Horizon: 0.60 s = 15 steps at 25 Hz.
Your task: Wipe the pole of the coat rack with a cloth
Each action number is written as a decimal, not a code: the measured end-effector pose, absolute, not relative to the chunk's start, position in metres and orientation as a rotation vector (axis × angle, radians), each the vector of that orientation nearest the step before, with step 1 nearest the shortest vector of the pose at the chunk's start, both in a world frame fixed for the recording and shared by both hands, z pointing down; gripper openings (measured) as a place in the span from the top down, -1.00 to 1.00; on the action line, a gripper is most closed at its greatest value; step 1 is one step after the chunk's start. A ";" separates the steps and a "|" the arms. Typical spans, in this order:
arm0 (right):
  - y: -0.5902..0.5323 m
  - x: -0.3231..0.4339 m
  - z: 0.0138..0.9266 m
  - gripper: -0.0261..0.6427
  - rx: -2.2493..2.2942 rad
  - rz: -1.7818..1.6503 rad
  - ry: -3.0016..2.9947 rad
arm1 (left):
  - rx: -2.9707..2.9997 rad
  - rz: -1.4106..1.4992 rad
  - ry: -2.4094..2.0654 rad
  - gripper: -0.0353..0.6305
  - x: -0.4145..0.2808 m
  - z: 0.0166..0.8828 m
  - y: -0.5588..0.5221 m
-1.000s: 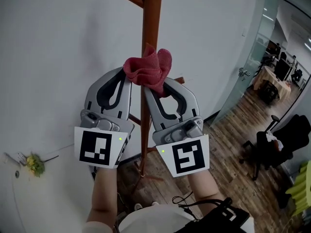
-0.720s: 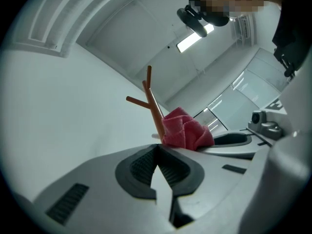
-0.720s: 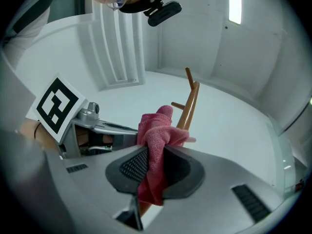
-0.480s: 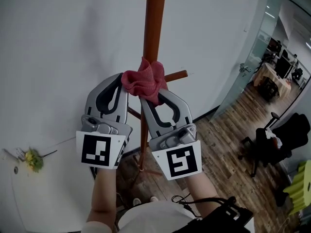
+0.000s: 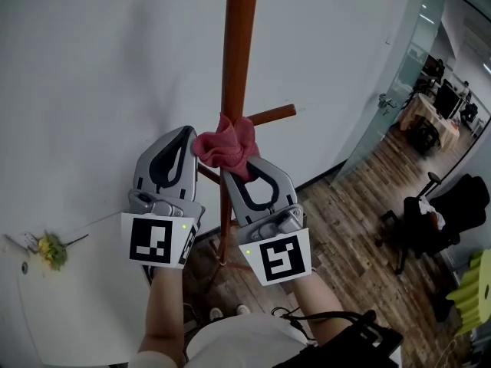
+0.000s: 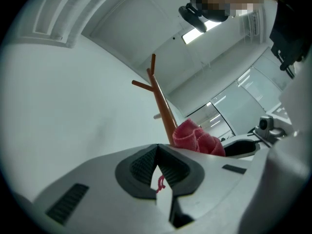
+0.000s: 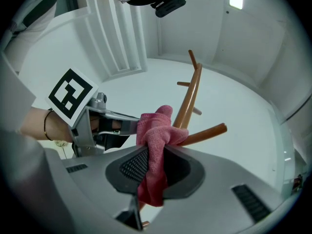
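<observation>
Pink and soft, the cloth (image 5: 226, 146) sits bunched against the near side of the brown wooden pole (image 5: 234, 83) of the coat rack (image 5: 239, 6). In the head view it lies just above centre, right where a side peg (image 5: 272, 115) juts off toward 2 o'clock. The right gripper (image 5: 247, 167) comes up from 6 o'clock and is clamped on the cloth. Its own view shows a thick fold pinched between the black ribbed pads, with a tail hanging out below. The left gripper (image 5: 188, 135) rises beside it at about 9 o'clock of the bundle. Its jaws are pressed together, with only a thin pink strand showing between the pads – by the look of it a nip on an edge or corner, not a full fold. Holding the two ends from either side of the pole seems meant to sling the cloth round the wood, so that sliding both grippers together drags it along the shaft. The bare pole runs on toward 12 o'clock above the cloth and down between the two grippers toward 6 o'clock below it. The peg is the likely snag: the fabric is touching or nearly touching its root – a stroke past that point would have to work round it. The slight left-hand hold could slip free if the cloth catches there.
</observation>
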State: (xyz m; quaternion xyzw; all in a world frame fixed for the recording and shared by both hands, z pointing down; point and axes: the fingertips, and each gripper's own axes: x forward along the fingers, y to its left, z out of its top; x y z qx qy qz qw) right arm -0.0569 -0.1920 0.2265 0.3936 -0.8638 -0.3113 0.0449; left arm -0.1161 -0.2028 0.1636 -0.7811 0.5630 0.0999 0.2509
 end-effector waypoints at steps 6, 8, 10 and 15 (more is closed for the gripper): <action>-0.190 -0.059 0.246 0.68 1.191 -0.904 -2.643 | -2.140 0.276 1.557 0.86 -0.122 0.174 -0.202; -0.190 -0.059 0.252 0.68 1.184 -0.891 -2.644 | -2.148 0.272 1.560 0.86 -0.122 0.176 -0.203; -0.190 -0.060 0.257 0.68 1.177 -0.881 -2.644 | -2.156 0.268 1.561 0.86 -0.122 0.179 -0.204; -0.192 -0.062 0.265 0.68 1.169 -0.849 -2.635 | -2.170 0.257 1.566 0.86 -0.123 0.178 -0.206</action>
